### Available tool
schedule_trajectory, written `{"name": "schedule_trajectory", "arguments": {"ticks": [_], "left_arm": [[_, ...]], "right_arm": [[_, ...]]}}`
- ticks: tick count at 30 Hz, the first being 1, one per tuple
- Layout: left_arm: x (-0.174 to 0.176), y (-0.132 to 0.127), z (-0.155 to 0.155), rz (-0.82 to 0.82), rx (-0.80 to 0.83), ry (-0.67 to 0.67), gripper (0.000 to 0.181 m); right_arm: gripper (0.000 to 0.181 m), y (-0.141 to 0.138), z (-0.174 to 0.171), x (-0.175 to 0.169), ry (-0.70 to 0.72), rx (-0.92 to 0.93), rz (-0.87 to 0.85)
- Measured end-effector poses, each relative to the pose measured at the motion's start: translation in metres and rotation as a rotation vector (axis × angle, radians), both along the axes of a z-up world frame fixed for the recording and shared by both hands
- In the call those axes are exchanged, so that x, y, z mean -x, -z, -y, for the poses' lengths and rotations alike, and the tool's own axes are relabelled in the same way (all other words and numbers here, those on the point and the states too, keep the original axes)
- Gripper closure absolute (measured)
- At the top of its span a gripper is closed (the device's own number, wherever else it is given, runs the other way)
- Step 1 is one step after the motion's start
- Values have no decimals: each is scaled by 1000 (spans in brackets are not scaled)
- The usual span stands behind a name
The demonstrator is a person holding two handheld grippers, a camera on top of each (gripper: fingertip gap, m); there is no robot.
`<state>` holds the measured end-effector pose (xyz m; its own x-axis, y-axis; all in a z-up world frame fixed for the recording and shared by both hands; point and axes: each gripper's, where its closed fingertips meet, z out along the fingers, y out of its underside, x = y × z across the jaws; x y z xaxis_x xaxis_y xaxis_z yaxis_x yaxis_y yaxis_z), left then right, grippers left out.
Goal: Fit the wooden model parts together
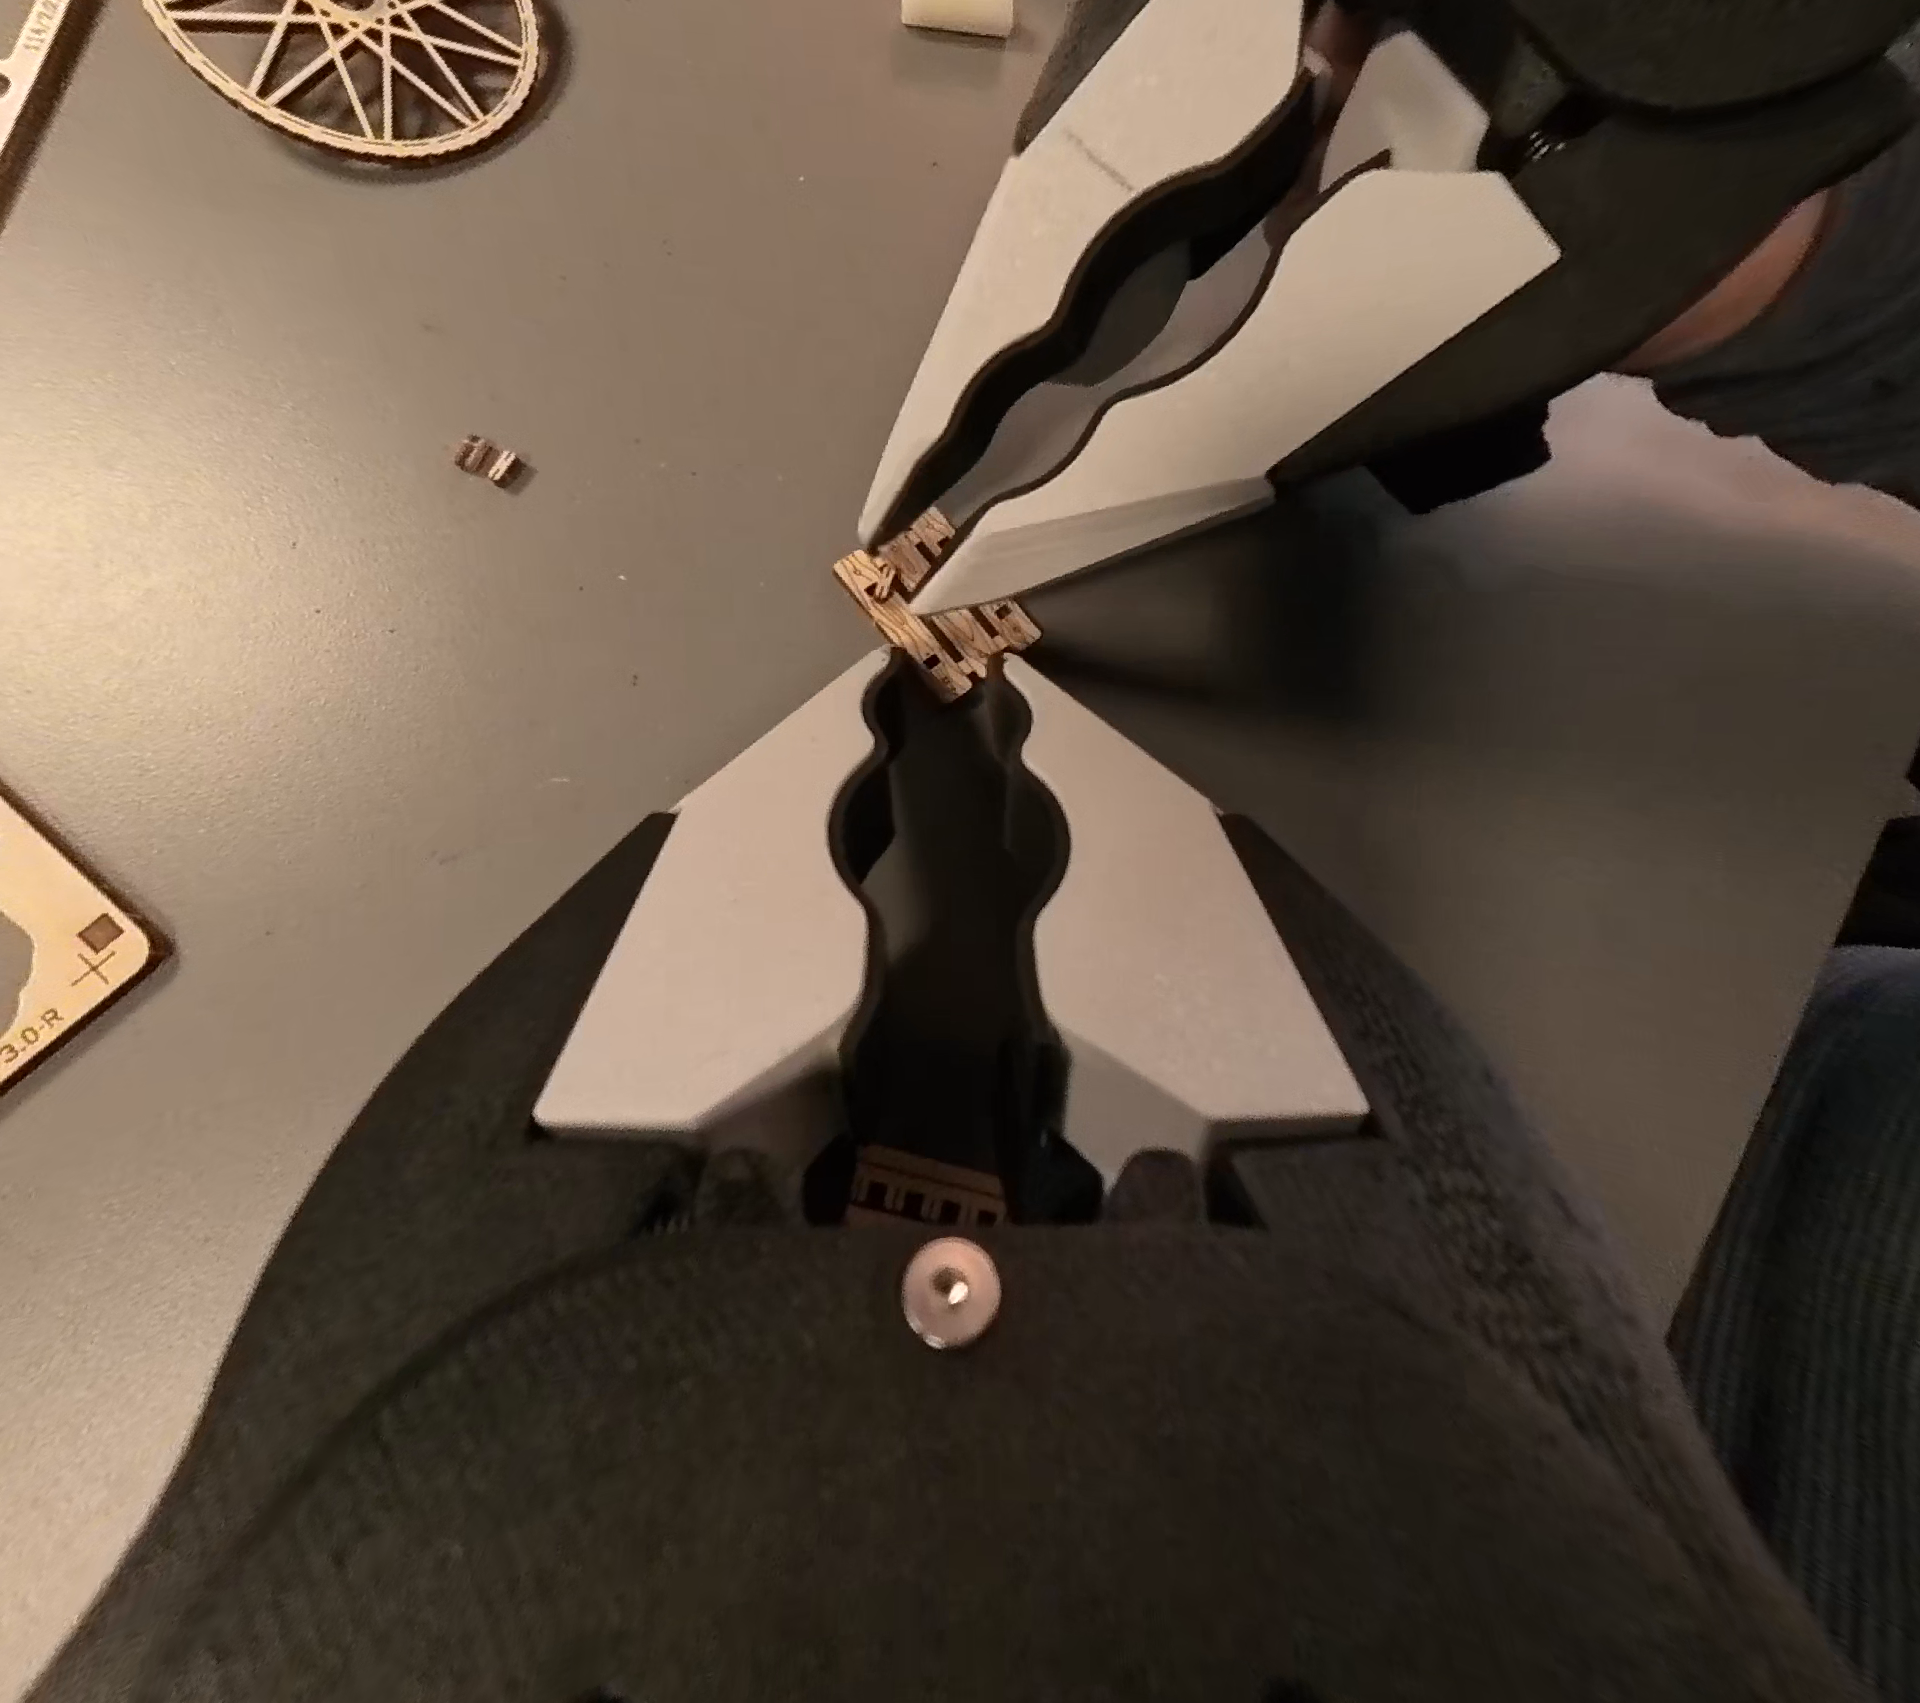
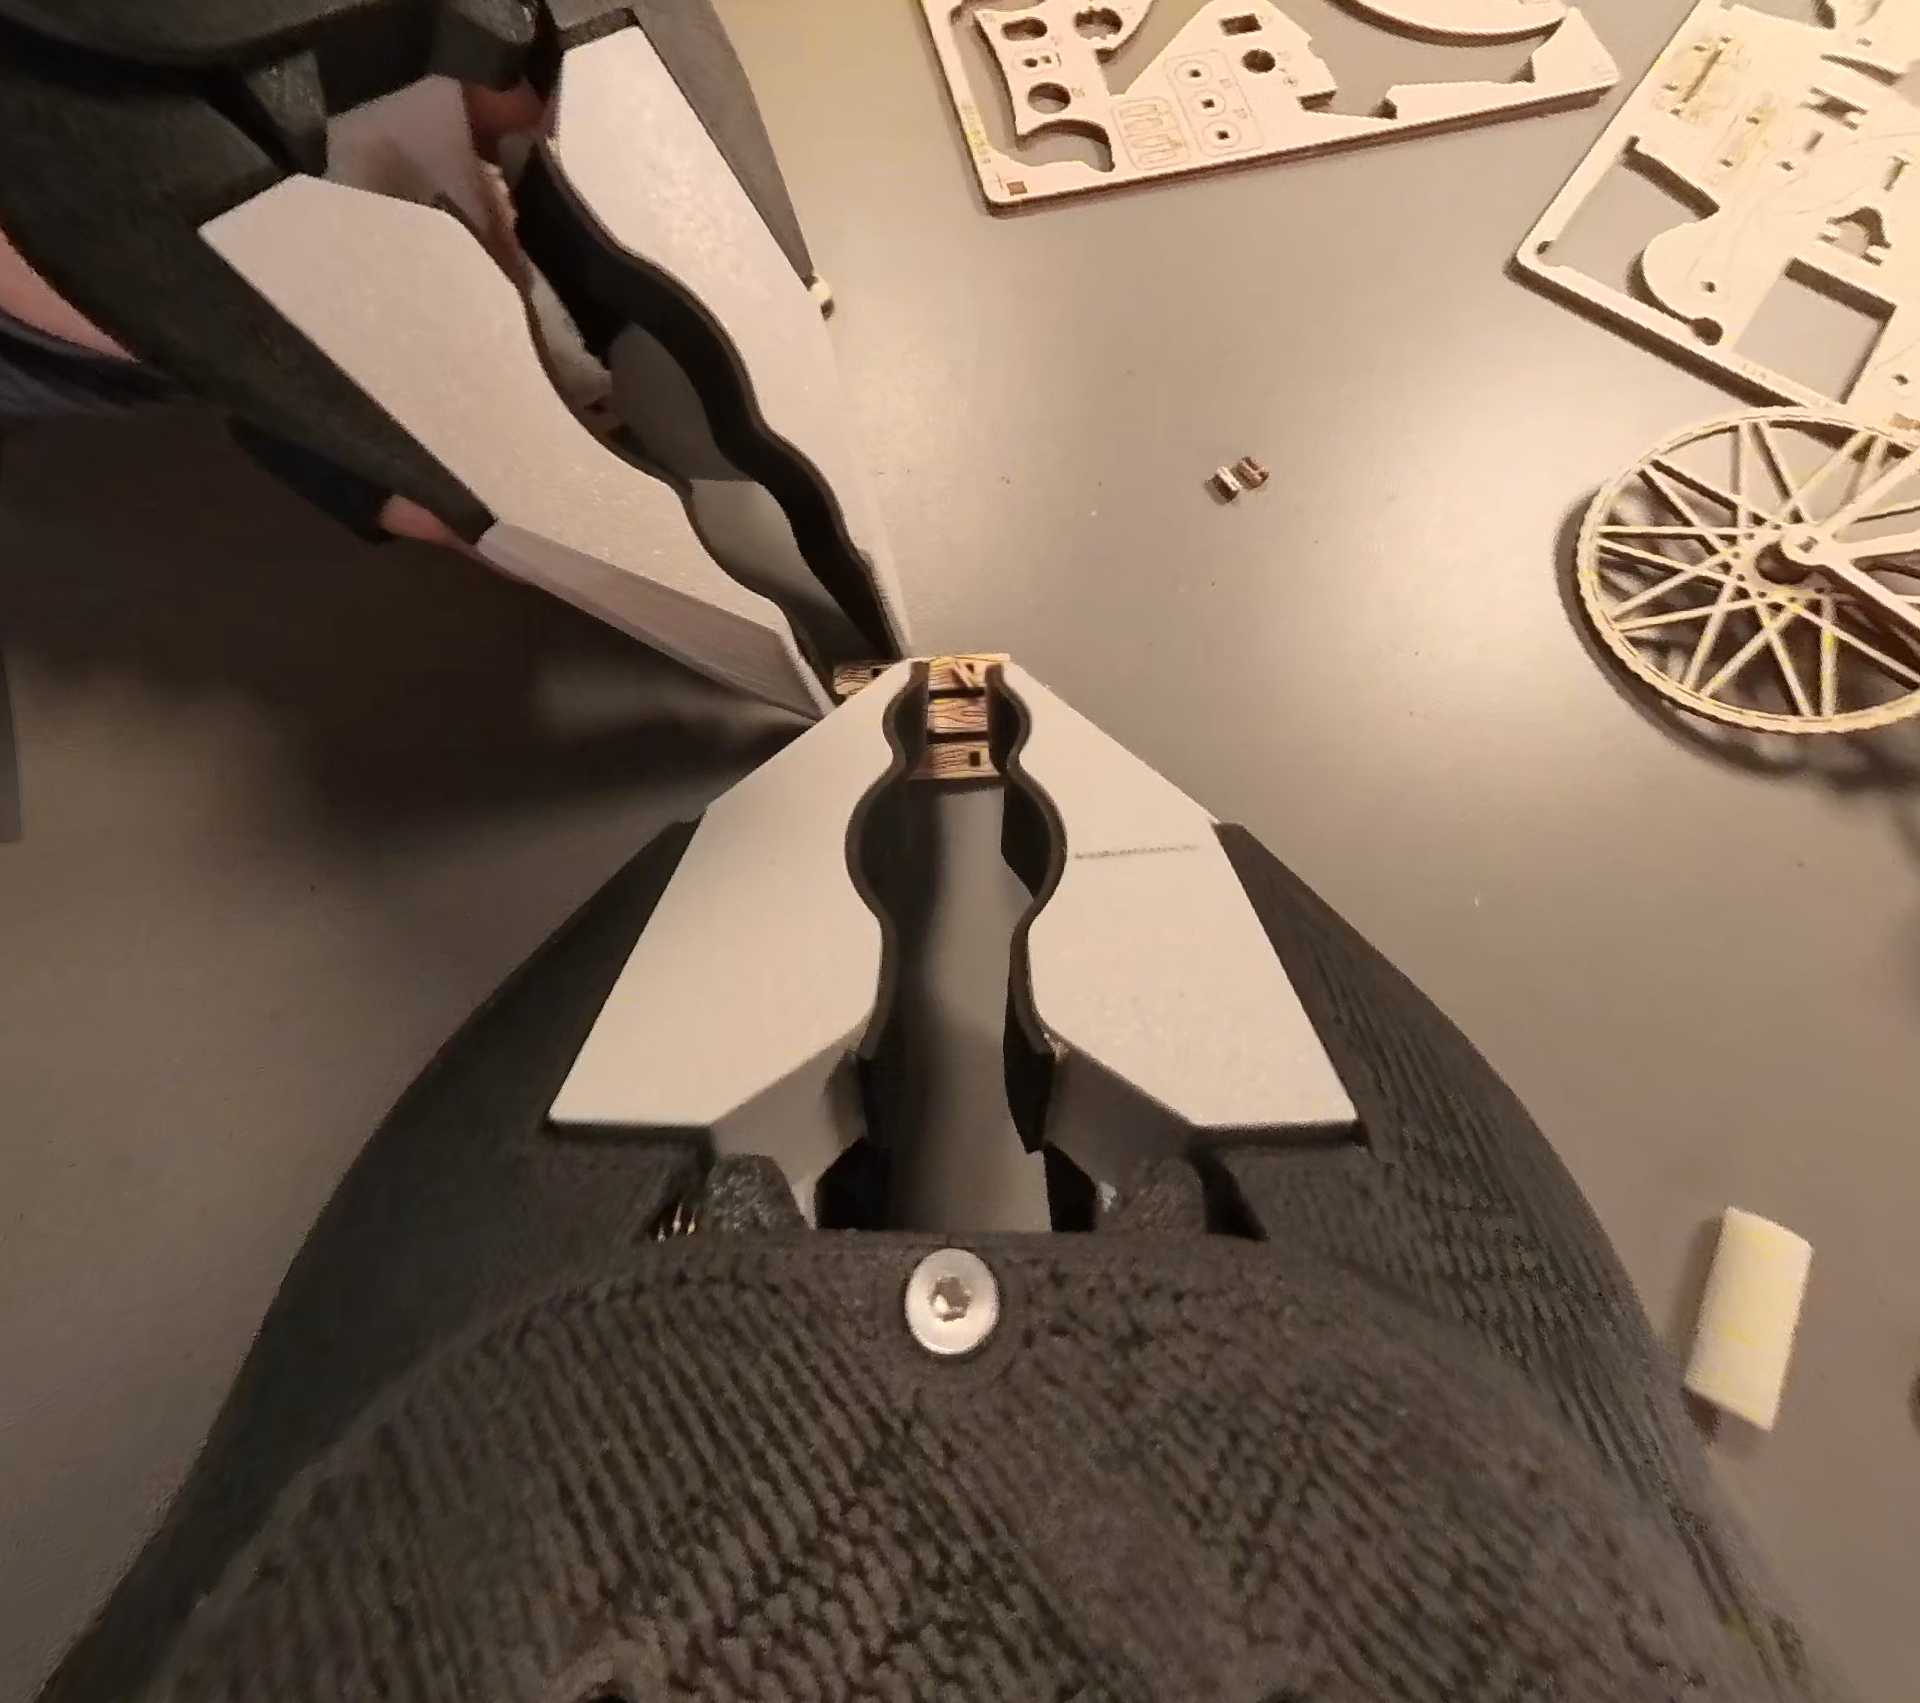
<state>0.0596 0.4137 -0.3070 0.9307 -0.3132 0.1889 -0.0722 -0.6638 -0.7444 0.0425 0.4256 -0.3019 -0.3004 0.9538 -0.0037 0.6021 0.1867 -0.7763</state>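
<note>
Both grippers, left [image 1: 940,666] and right [image 2: 956,677], pinch small wooden parts [image 1: 935,625] over a grey table [image 1: 416,614]; printed sheet [image 2: 1247,53] upper right.

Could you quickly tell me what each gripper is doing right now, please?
Left gripper: closed on a small wooden piece.
Right gripper: closed on a slotted wooden piece, meeting the other at the tips.

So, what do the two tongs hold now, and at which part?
Both hold small wooden parts meeting between the tips. Left tongs pinch one piece's end; right tongs pinch the other's end.
</note>
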Motion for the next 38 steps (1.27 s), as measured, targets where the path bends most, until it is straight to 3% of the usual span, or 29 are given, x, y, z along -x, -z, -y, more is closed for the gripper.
{"name": "schedule_trajectory", "arguments": {"ticks": [7, 11, 15, 18, 23, 35, 38], "left_arm": [[-5, -2, 2, 47, 6, 31, 169], [-28, -13, 17, 303, 59, 197, 179], [-10, -41, 7, 484, -81, 86, 180], [8, -53, 0, 495, -183, -3, 175], [13, -63, -1, 541, -247, -7, 172], [7, -71, 3, 681, -243, 72, 180], [8, -87, 7, 719, -330, 108, 181]], "right_arm": [[181, 2, 1, 0, -95, -18, -15], [181, -14, -4, 7, -161, -229, -216], [181, -28, -1, 9, -213, -492, -439], [181, -36, 6, 11, -261, -646, -541], [181, -52, 13, 9, -295, -817, -685], [181, -65, 23, 1, -320, -794, -772], [178, -81, 28, -2, -269, -532, -805]]}}
